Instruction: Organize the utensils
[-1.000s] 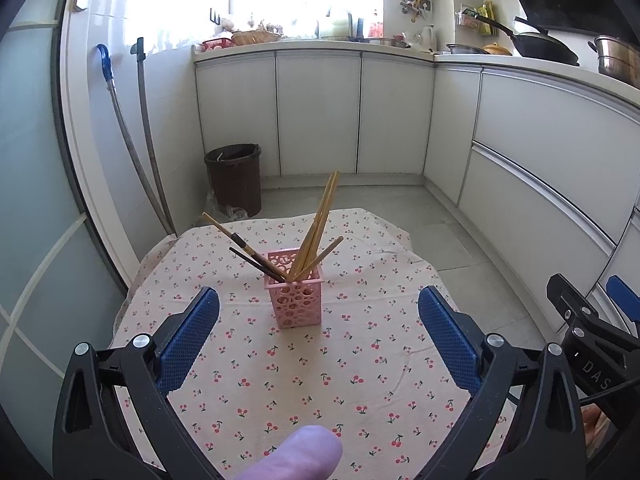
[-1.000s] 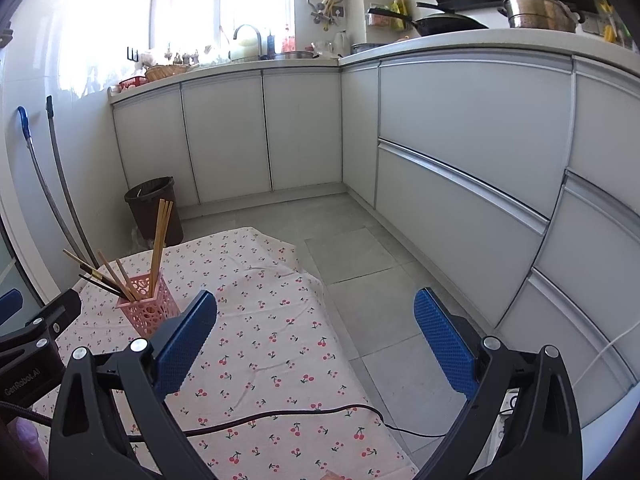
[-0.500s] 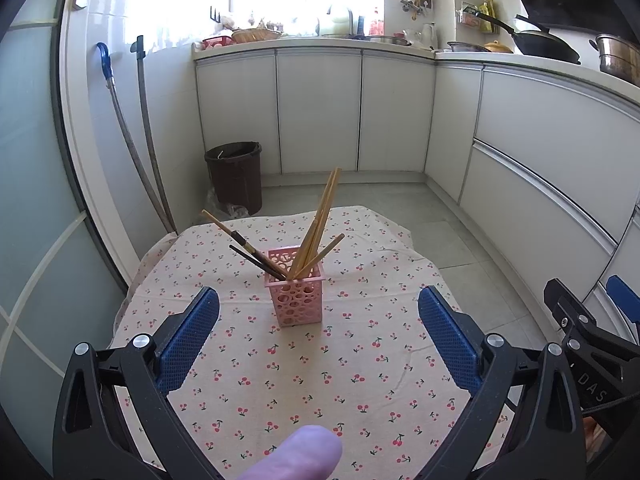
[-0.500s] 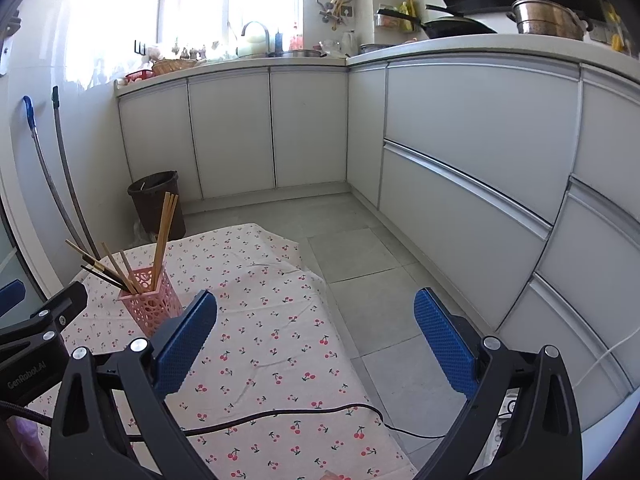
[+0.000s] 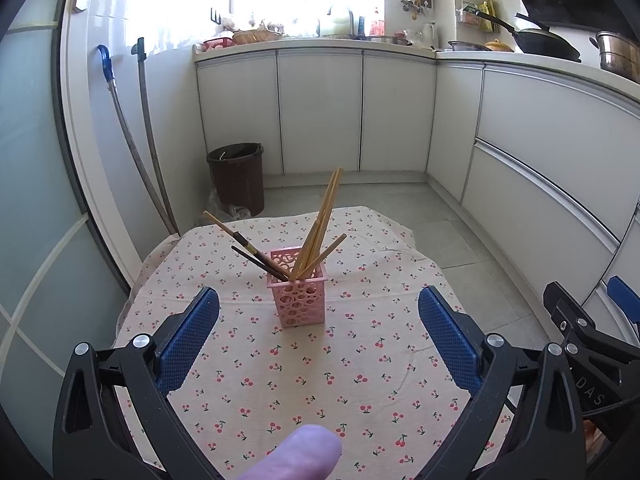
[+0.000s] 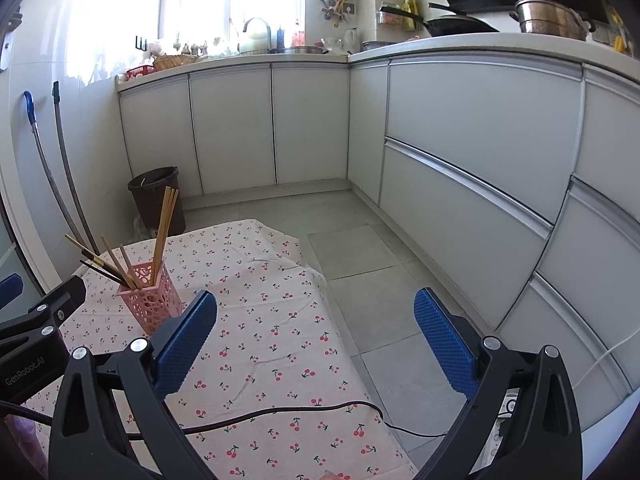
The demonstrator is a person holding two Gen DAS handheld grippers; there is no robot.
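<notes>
A pink perforated utensil holder [image 5: 299,298] stands upright on the cherry-print tablecloth [image 5: 360,376]. Several wooden chopsticks [image 5: 322,224] and dark-tipped ones [image 5: 256,254] lean out of it. My left gripper [image 5: 318,336] is open and empty, held back from the holder with the holder centred between its blue pads [image 5: 188,338]. In the right wrist view the holder [image 6: 150,302] sits at the left, with chopsticks [image 6: 164,228] sticking up. My right gripper [image 6: 316,340] is open and empty, over the table's right edge, to the right of the holder.
A black cable [image 6: 280,414] runs across the cloth near me. A brown trash bin [image 5: 237,178] stands on the floor beyond the table. White cabinets [image 5: 320,112] line the back and right. Two hoses [image 5: 132,152] hang at the left wall.
Both views have shifted slightly, with the holder sitting a little lower and nearer in frame. Both grippers stay open and empty.
</notes>
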